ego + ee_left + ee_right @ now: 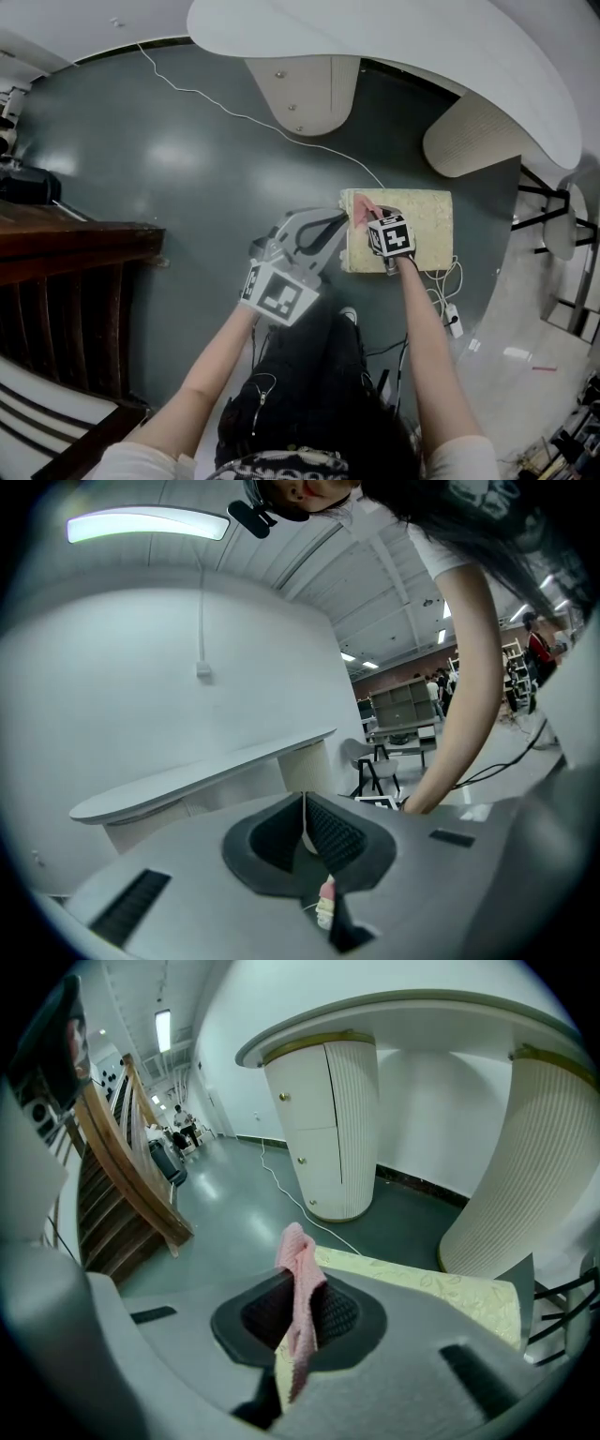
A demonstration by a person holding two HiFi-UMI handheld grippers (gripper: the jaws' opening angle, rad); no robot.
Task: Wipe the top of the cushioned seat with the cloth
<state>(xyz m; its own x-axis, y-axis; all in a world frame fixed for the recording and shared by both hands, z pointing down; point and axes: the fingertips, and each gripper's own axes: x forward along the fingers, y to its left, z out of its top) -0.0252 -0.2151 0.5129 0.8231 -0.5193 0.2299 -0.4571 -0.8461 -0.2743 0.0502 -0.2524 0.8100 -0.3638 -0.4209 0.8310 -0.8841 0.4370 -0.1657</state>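
Observation:
The cushioned seat [417, 220] is a pale yellow, leaf-patterned block on the dark floor, just ahead of the person's legs. My right gripper [367, 217] hangs over its left part, shut on a pink cloth [362, 210]. In the right gripper view the cloth [298, 1288] stands up between the pads and droops down in front, with the seat [441, 1288] right behind it. My left gripper [330, 225] is held left of the seat, off it, tilted upward. Its pads [319, 832] are pressed together with nothing between them.
A white curved tabletop [394, 37] on two ribbed pedestals [305, 89] [473, 136] rises beyond the seat. A white cable [234, 112] runs across the floor to the seat. A dark wooden stair [75, 253] is at the left. A power strip [452, 322] lies at the right.

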